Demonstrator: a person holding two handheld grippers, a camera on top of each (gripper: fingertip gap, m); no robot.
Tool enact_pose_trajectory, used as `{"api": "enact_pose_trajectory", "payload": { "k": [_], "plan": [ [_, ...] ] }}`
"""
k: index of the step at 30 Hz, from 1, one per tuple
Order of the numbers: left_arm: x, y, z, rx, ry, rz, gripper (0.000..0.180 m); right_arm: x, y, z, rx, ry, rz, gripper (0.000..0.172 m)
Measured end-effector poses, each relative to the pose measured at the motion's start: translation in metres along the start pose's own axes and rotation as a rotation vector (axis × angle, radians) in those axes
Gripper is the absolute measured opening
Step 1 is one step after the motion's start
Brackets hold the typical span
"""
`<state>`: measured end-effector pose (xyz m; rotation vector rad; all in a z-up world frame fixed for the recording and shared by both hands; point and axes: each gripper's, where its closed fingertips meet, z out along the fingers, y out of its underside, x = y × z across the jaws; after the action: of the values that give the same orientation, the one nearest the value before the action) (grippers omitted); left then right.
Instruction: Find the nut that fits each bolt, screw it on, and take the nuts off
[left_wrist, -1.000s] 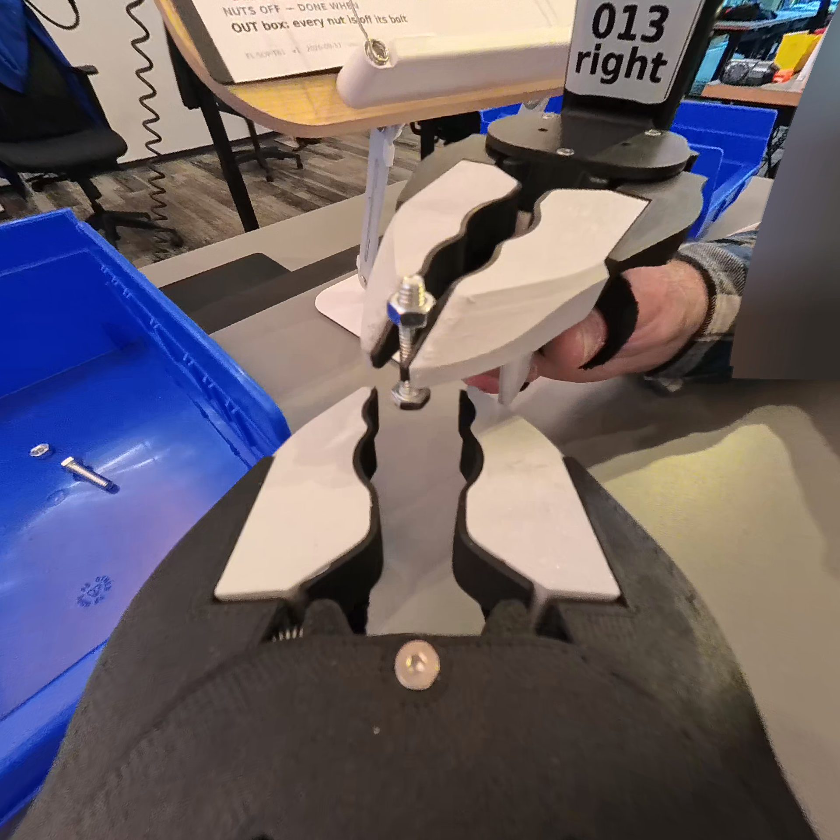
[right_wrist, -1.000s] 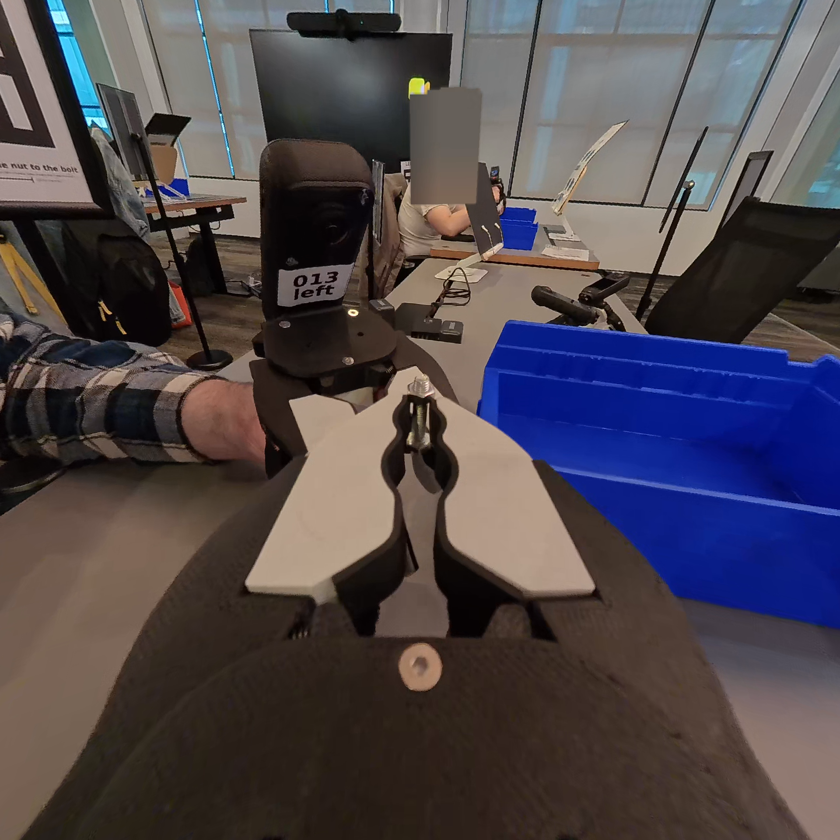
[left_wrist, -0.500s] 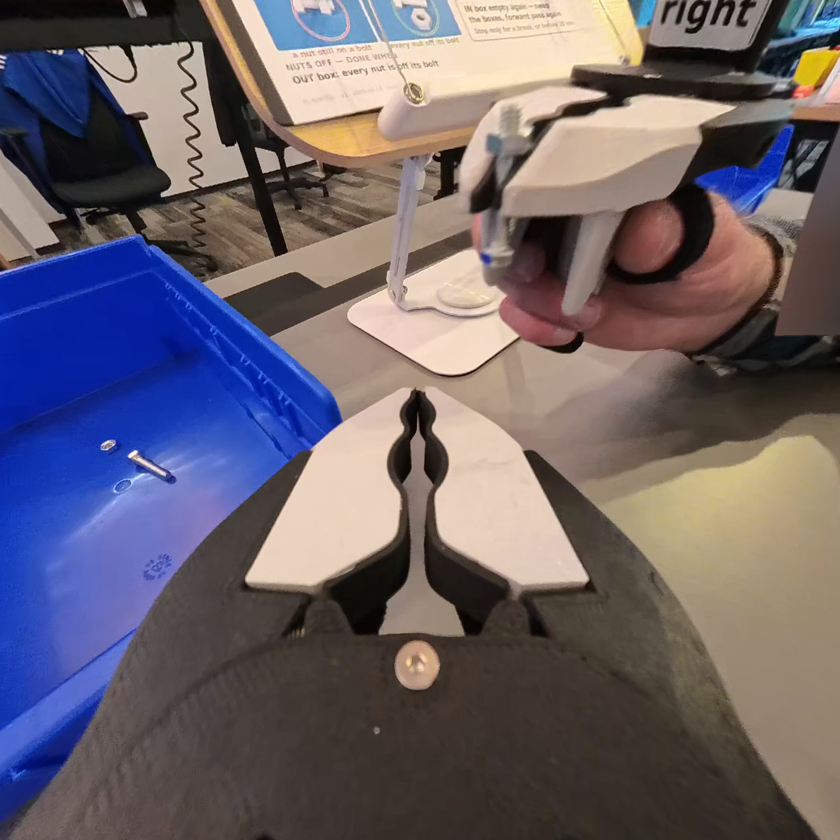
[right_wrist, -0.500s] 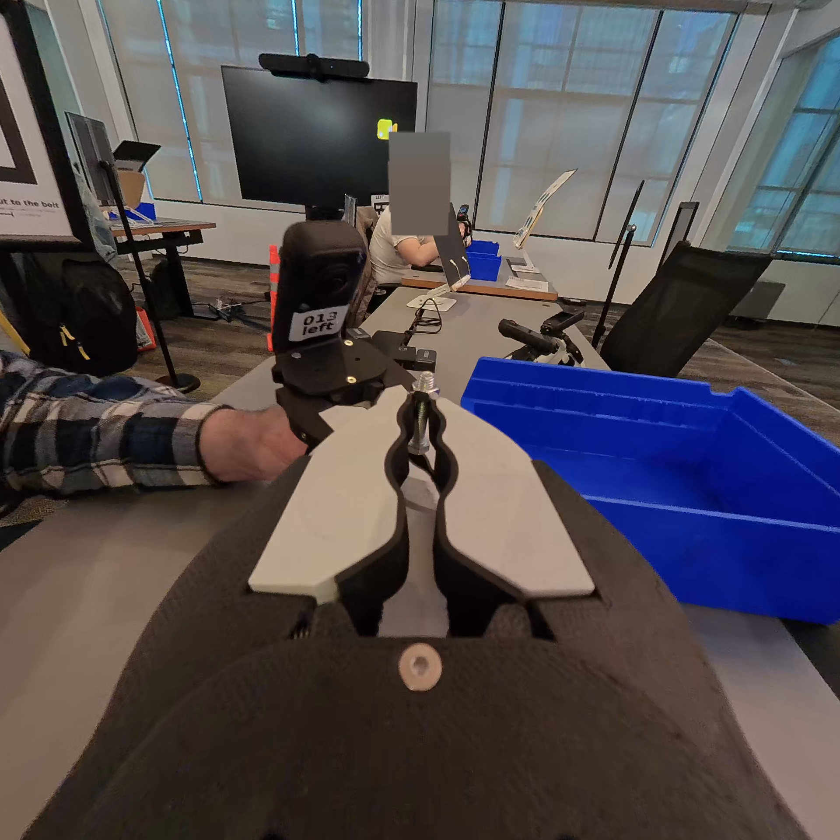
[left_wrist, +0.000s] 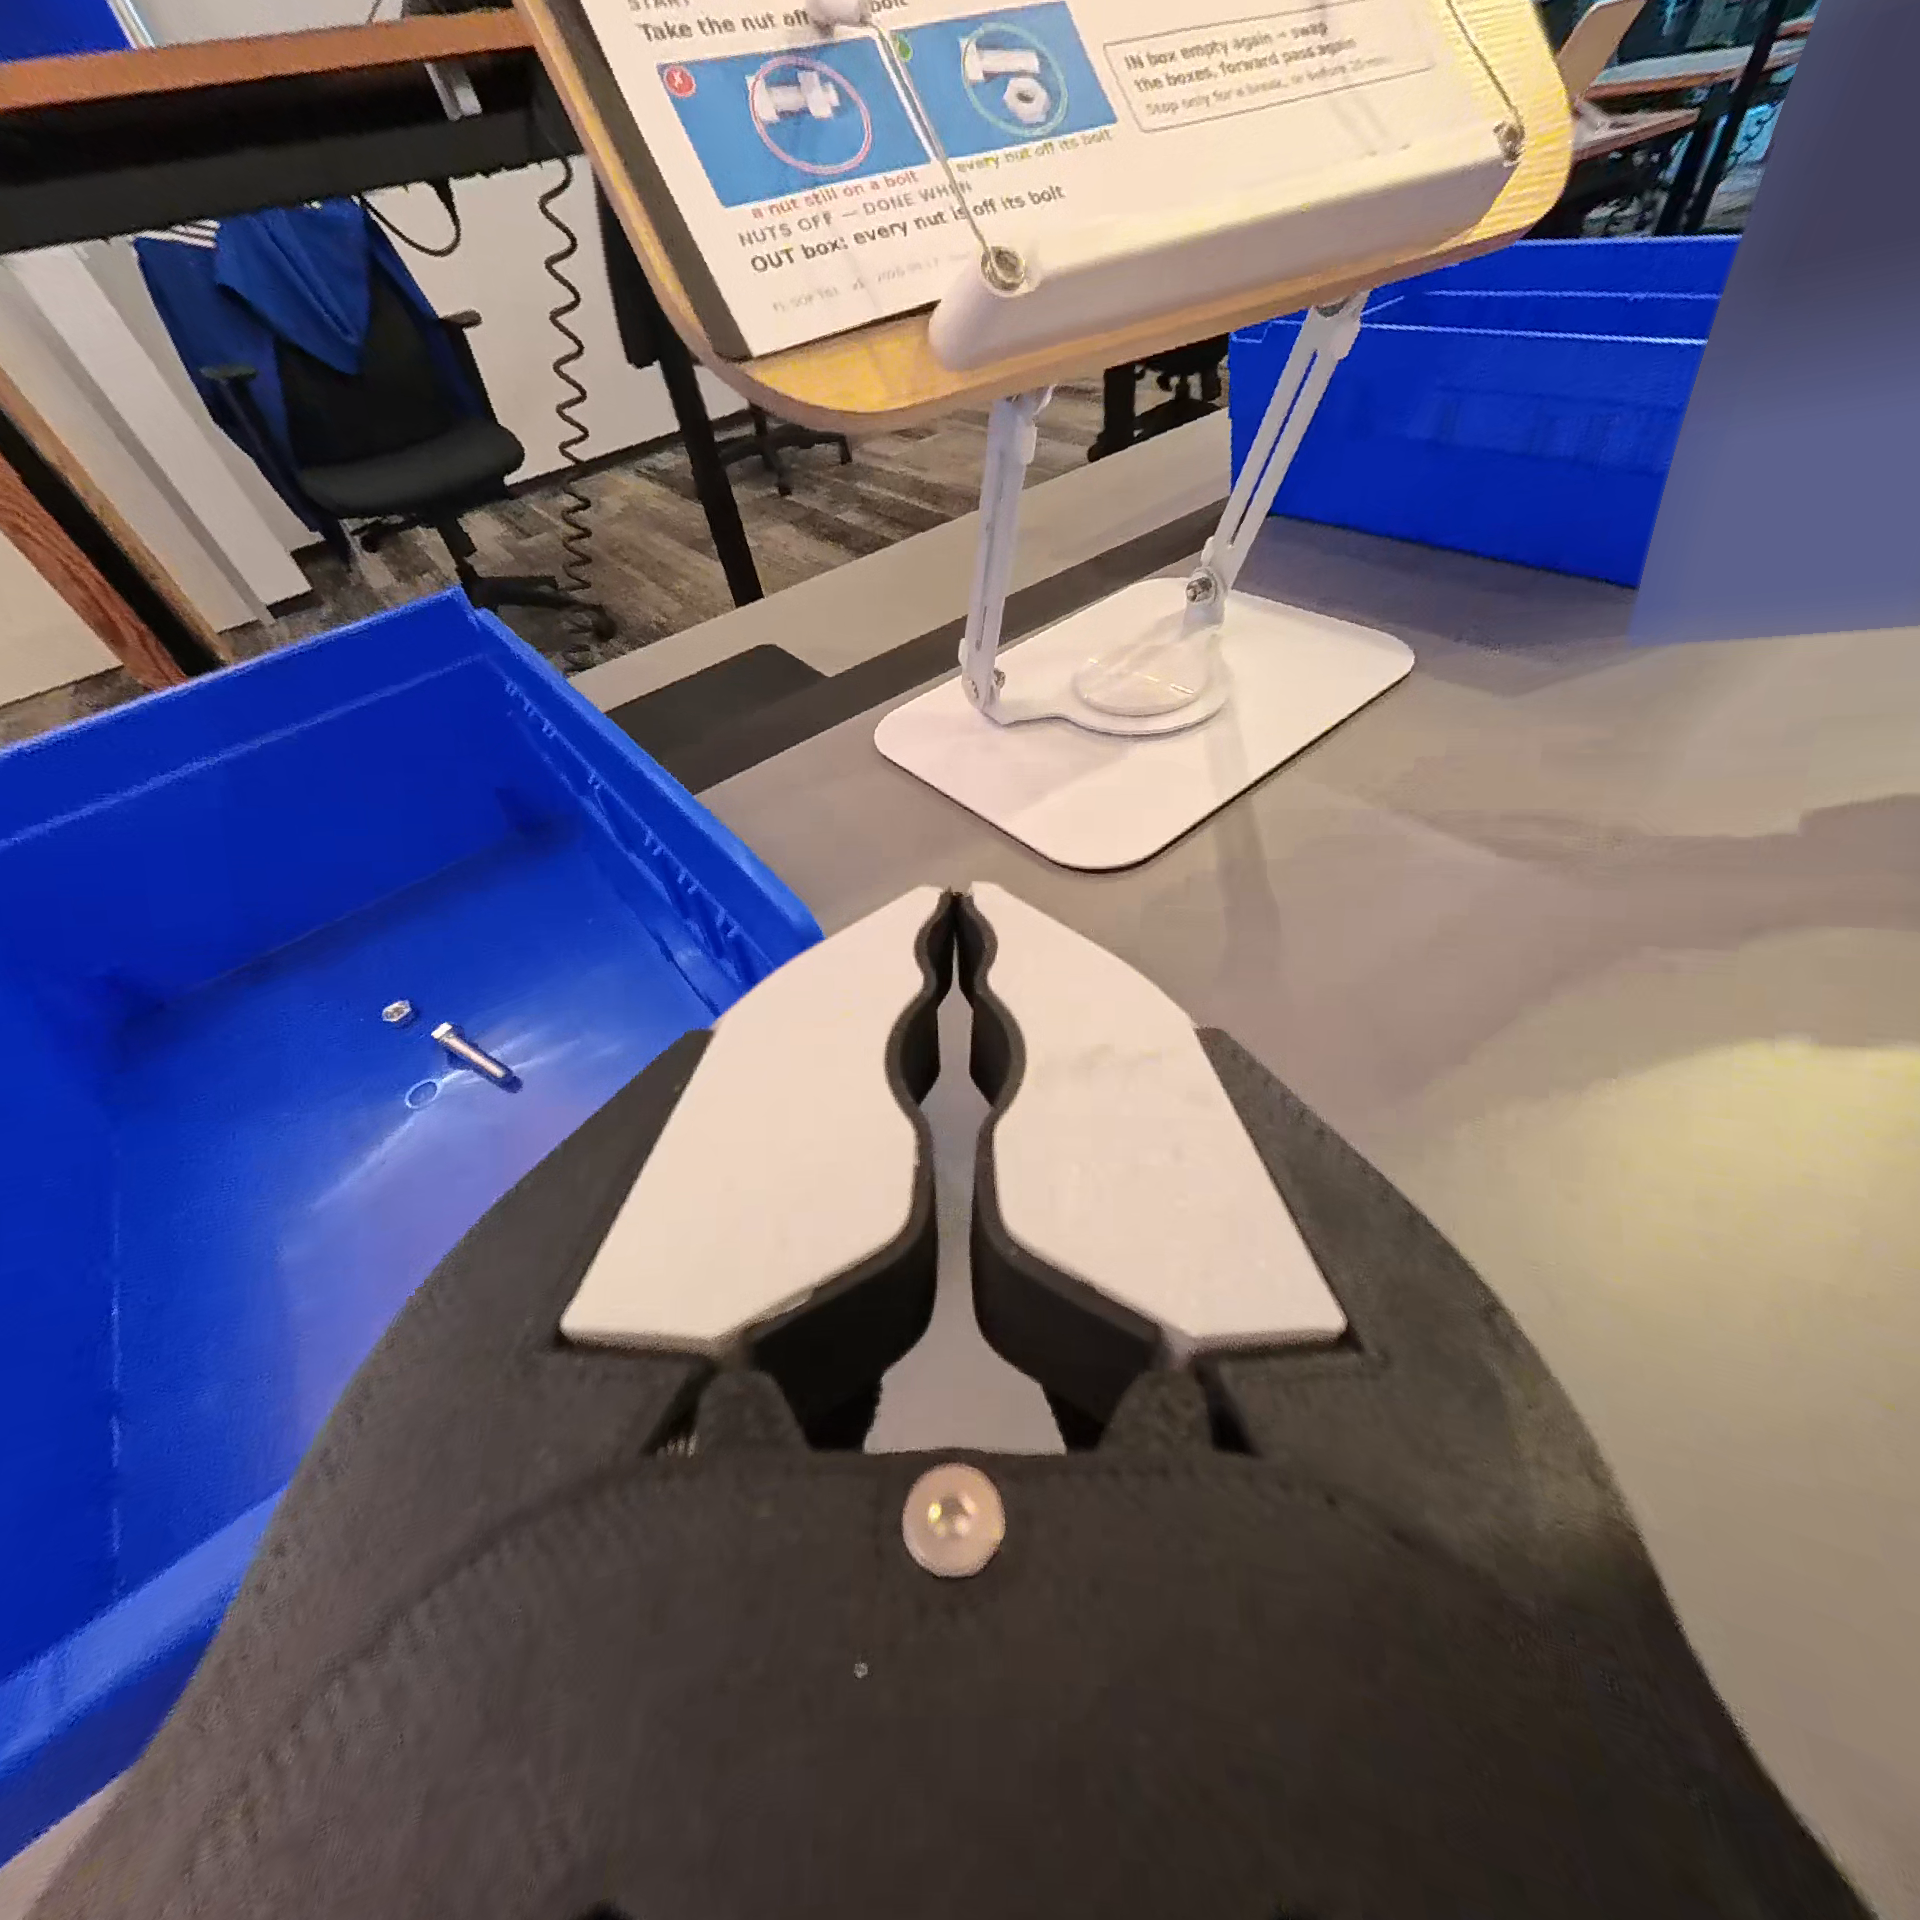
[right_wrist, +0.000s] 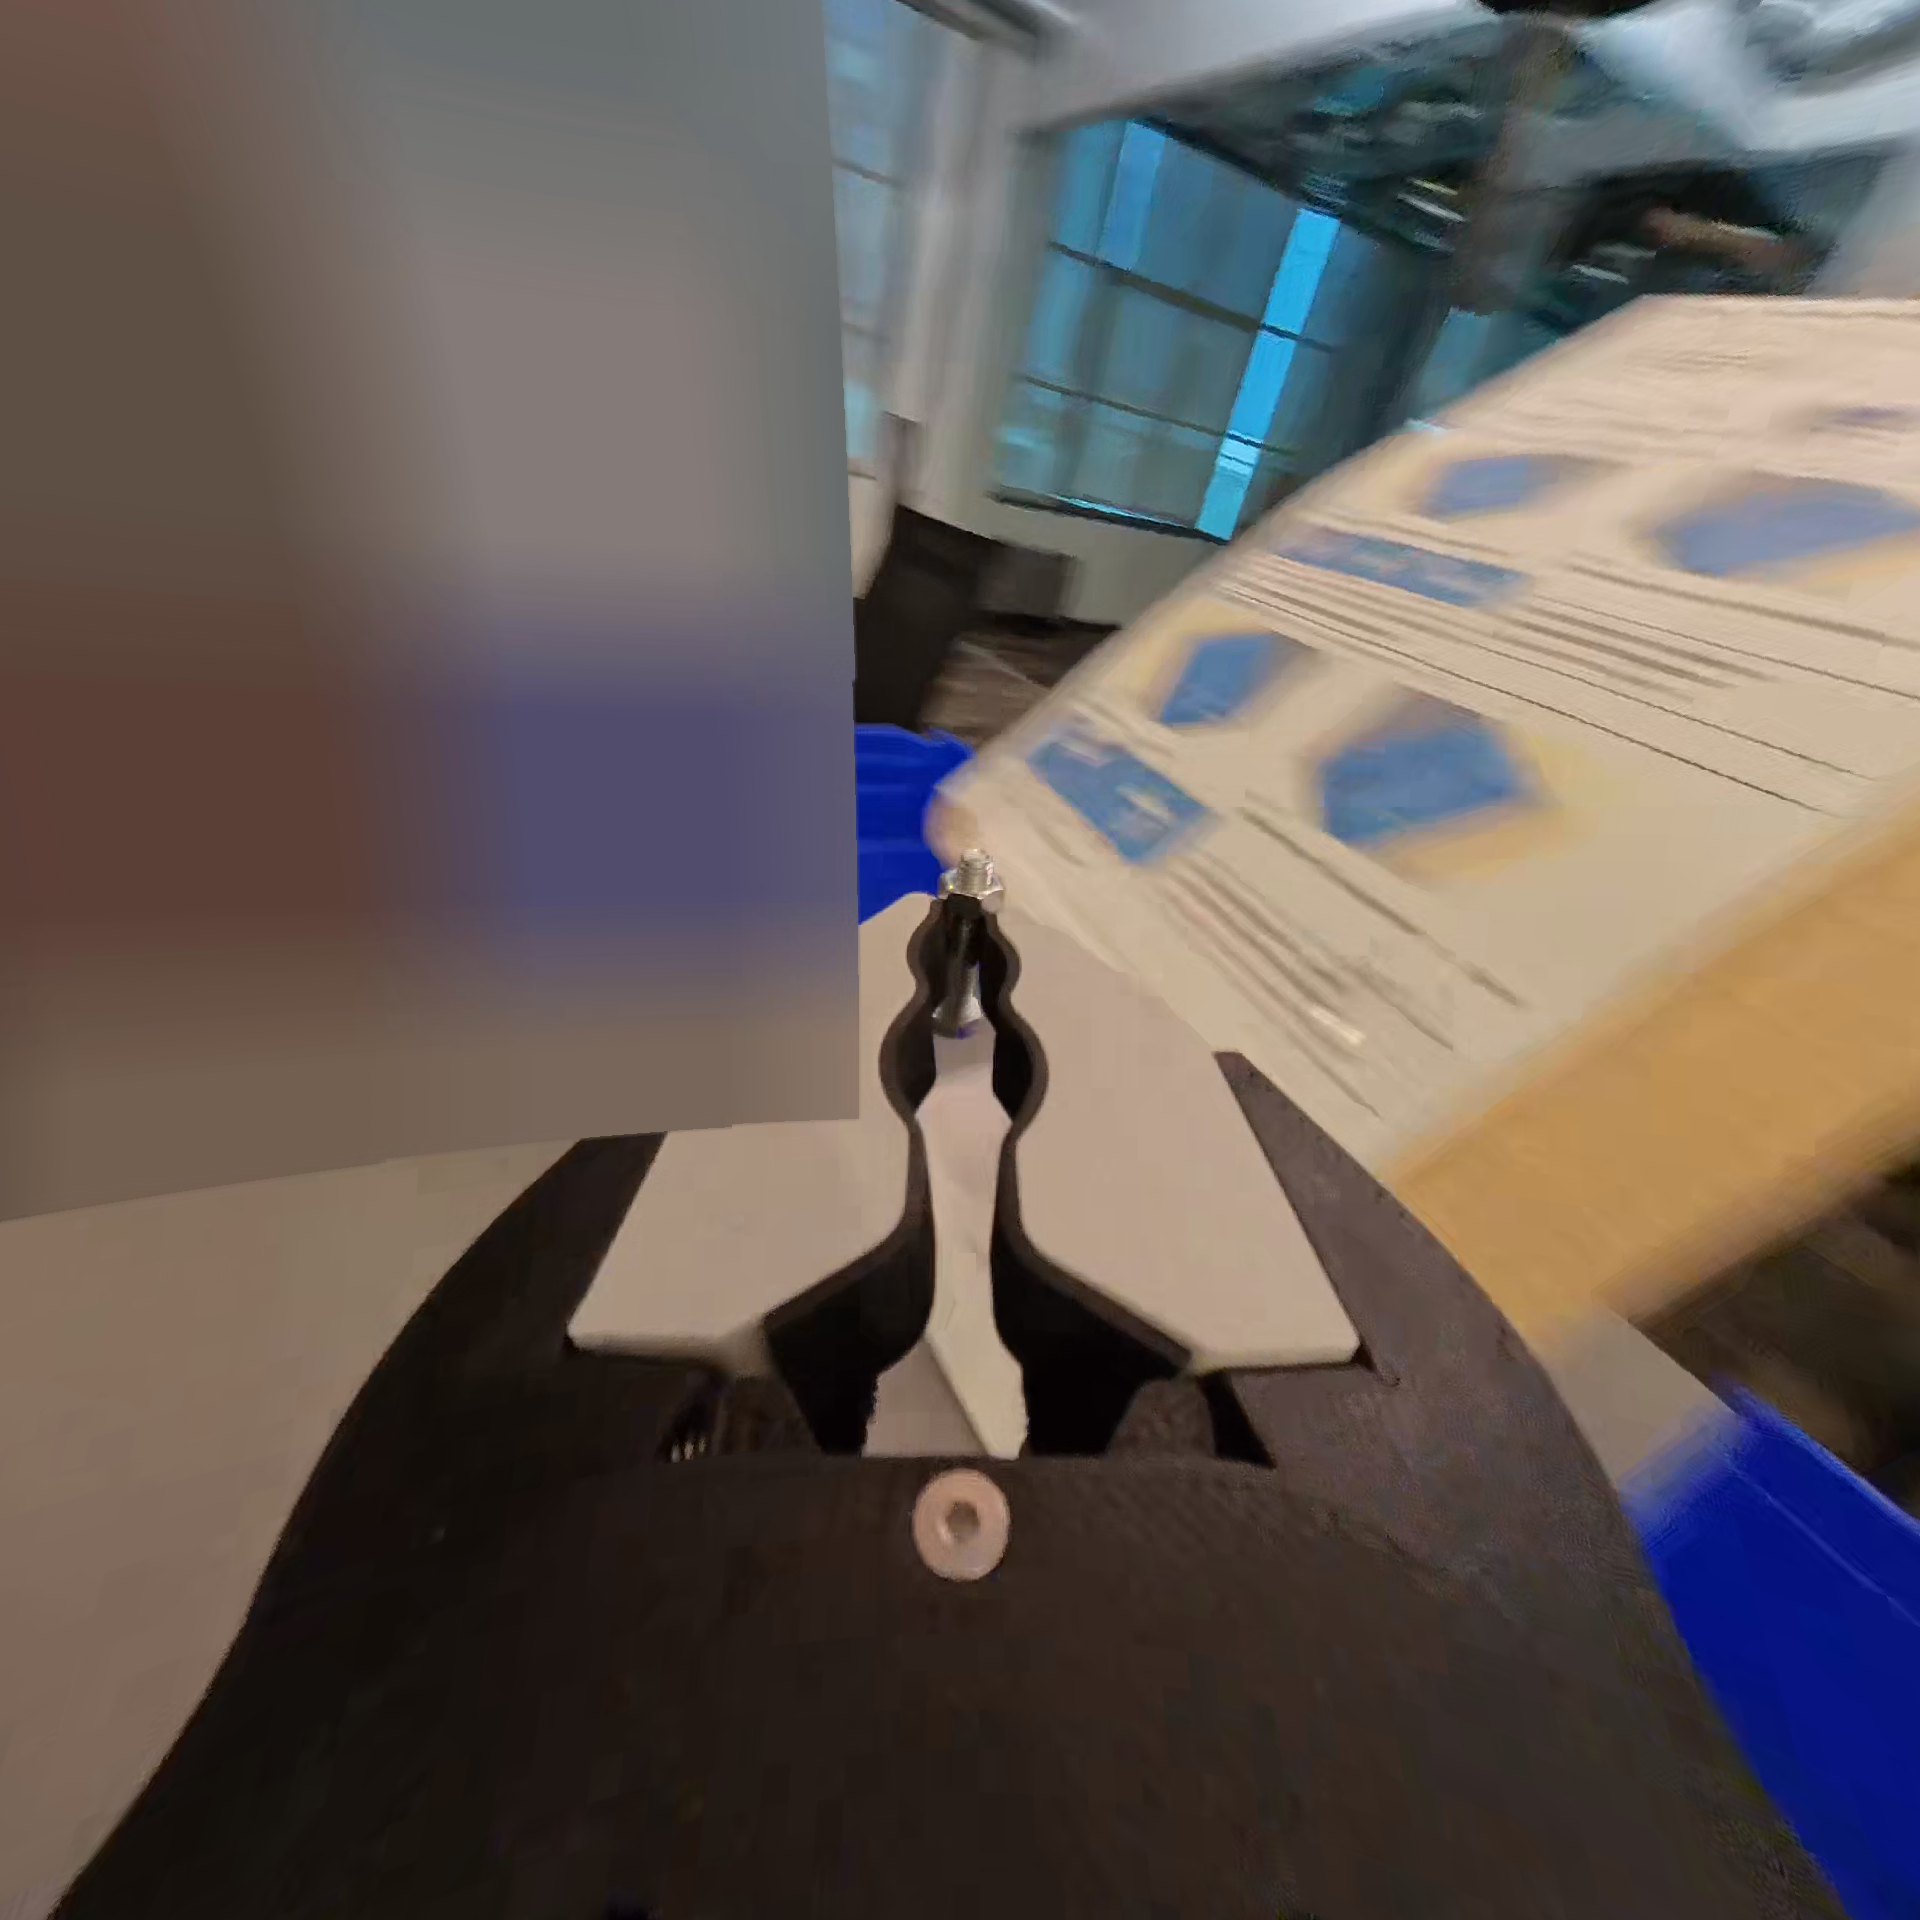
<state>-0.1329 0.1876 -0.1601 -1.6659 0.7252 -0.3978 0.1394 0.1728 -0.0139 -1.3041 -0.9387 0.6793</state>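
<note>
My left gripper (left_wrist: 951, 904) is shut with its tips touching and nothing between them, above the grey table (left_wrist: 1455, 987). My right gripper (right_wrist: 966, 920) is shut on a silver bolt (right_wrist: 961, 977) that stands upright between the pads, with a silver nut (right_wrist: 971, 885) threaded near its top end, just above the fingertips. The right gripper does not show in the left wrist view. A blue bin (left_wrist: 260, 831) at my left holds a loose bolt (left_wrist: 473, 1051) and a small nut (left_wrist: 397, 1010) lying apart on its floor.
An instruction board (left_wrist: 1039, 156) on a white stand (left_wrist: 1143, 727) stands ahead of the left gripper; it fills the right of the blurred right wrist view (right_wrist: 1507, 727). A second blue bin (left_wrist: 1455, 416) sits behind it. A blue bin edge (right_wrist: 1818, 1610) lies at lower right. The gap from one gripper's tips to the other's is roughly 30 cm.
The left gripper, open around the bolt's lower end, shut on air as the right gripper lifted the bolt and nut away. The right gripper left the left view and swung towards the board.
</note>
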Motion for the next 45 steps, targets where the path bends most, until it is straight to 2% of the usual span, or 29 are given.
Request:
{"api": "enact_pose_trajectory", "payload": {
  "k": [1,4,9,14,19,21,25,30,32,34,38,41,45],
  "plan": [
    [0.0,0.0,0.0,-0.006,-0.008,0.012,0.0,0.027,0.01,-0.021,-0.048,0.105,-0.003,0.006],
    [-0.002,0.004,0.002,-0.03,-0.037,0.037,0.0,0.094,0.053,-0.078,-0.204,0.341,0.034,0.006],
    [-0.007,0.007,0.001,-0.032,-0.051,0.026,0.0,0.154,0.127,-0.13,-0.416,0.518,0.15,0.006],
    [-0.009,0.009,0.001,-0.04,-0.052,0.023,0.0,0.179,0.19,-0.146,-0.641,0.571,0.203,0.006],
    [-0.009,0.011,0.002,-0.062,-0.062,0.04,0.0,0.179,0.227,-0.144,-0.848,0.551,0.194,0.006],
    [-0.01,0.011,0.002,-0.065,-0.065,0.038,0.0,0.175,0.239,-0.142,-0.887,0.492,0.287,0.007],
    [-0.012,0.012,0.0,-0.066,-0.072,0.033,0.0,0.18,0.263,-0.148,-0.983,0.467,0.336,0.007],
    [-0.012,0.013,0.002,-0.072,-0.069,0.031,0.0,0.181,0.28,-0.157,-1.109,0.476,0.305,0.008],
    [-0.011,0.015,0.003,-0.08,-0.065,0.035,0.0,0.181,0.28,-0.156,-1.112,0.468,0.302,0.01],
    [-0.01,0.016,0.004,-0.087,-0.068,0.04,0.0,0.178,0.283,-0.156,-1.124,0.454,0.331,0.024],
    [-0.013,0.015,0.003,-0.087,-0.075,0.03,0.0,0.18,0.281,-0.155,-1.116,0.46,0.328,0.025],
    [-0.017,0.016,0.001,-0.089,-0.093,0.026,0.0,0.187,0.265,-0.152,-1.058,0.504,0.272,0.02],
    [-0.039,0.013,-0.009,-0.107,-0.184,0.04,0.003,0.192,0.221,-0.145,-0.964,0.568,0.155,0.014]
  ]
}}
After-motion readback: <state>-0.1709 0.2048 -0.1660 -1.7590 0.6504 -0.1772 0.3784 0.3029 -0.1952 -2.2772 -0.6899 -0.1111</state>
